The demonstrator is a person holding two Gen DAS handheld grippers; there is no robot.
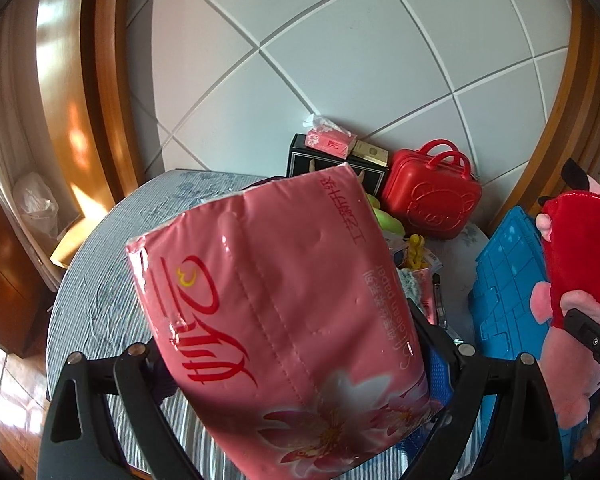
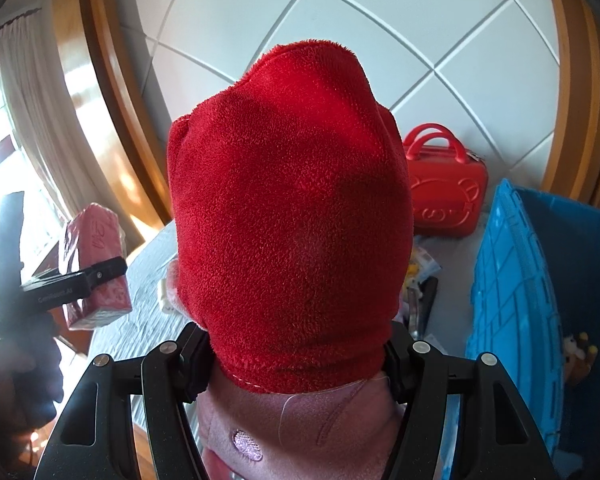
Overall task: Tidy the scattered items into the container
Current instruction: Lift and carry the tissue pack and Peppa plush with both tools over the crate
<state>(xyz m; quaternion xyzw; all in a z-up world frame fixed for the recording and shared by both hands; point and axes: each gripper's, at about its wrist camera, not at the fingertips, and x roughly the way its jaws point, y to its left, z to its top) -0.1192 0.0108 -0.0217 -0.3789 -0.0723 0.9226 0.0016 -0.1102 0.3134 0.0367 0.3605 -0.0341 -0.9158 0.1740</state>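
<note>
Both loads up off the striped grey-blue cloth of the desk [image 1: 100, 300], not yet in the blue ribbed plastic crate [image 2: 516, 280] at the right.

Left tongs [image 1: 296, 360]: closed onto a glossy pink plastic-wrapped pack of tissue paper [image 1: 276, 300], held by its near end, far end sticking up and tilted. Right tongs [image 2: 296, 364]: clamped on a pink plush pig in a red fleece dress [image 2: 292, 216], squeezed about where dress meets pink body, the bulk standing above the grip.

Where things sit: pack to the left of the crate, over the desk; plush just left of the crate's near wall, not yet over the opening. Inside the crate, far down at the right, one small brown plush toy [image 2: 578, 354].

Likely trouble from here:
- Slippery film plus a hold at one end only: pack liable to pivot or slide out on a quick swing.
- Soft plush compressing under the grip: risk of sagging free, or of catching the crate rim on a low approach.
- Both loads heading for one opening: collision between the two tools likely without taking turns.
- Lens of each tool largely blocked by its load, so poor sight of the rim.

Count: two tools, one pink pack held, one plush pig, one crate, one red hard case with two handles [image 1: 432, 196] at the far side, one black box [image 1: 324, 160] with a small pink tissue packet [image 1: 330, 142] on top. Small clutter between case and crate too jumbled to count.
</note>
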